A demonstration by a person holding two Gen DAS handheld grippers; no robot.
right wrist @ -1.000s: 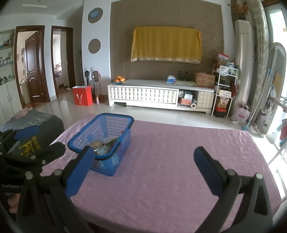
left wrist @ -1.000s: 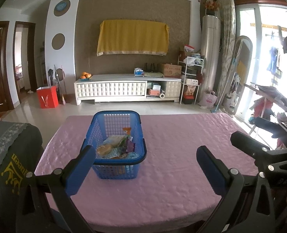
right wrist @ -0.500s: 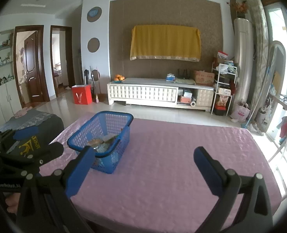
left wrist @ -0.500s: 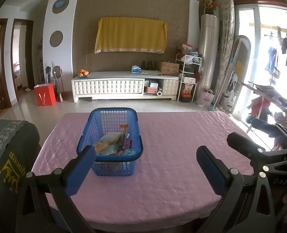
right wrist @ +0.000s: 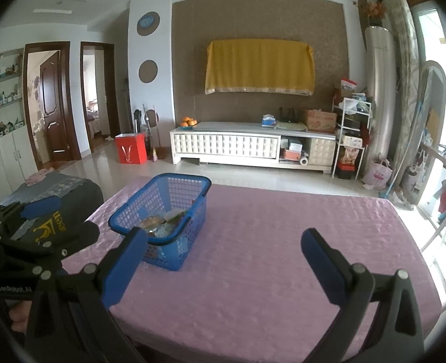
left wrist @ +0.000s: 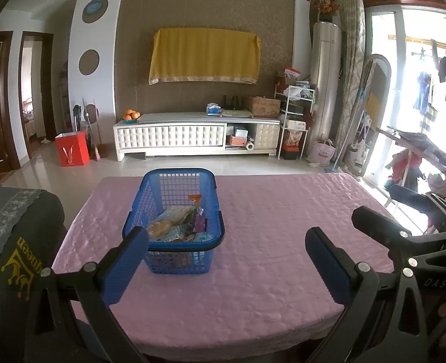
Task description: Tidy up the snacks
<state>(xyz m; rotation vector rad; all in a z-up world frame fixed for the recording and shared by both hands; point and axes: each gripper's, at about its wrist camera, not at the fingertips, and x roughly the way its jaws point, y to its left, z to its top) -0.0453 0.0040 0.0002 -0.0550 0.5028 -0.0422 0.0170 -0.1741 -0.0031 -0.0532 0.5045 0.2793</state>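
Blue basket of snacks on a pink-covered counter, both grippers held back from it with nothing in them.

At the left, a dark chair back [left wrist: 20,242] stands by the counter [left wrist: 268,272]. The left gripper [left wrist: 227,255] has its fingers [left wrist: 126,260] spread wide and empty. The basket [left wrist: 174,220] sits left of the counter's middle, snack packets [left wrist: 177,224] lying loose in its bottom. Farther right, the right gripper [right wrist: 224,255] is likewise spread wide, clear of the basket.
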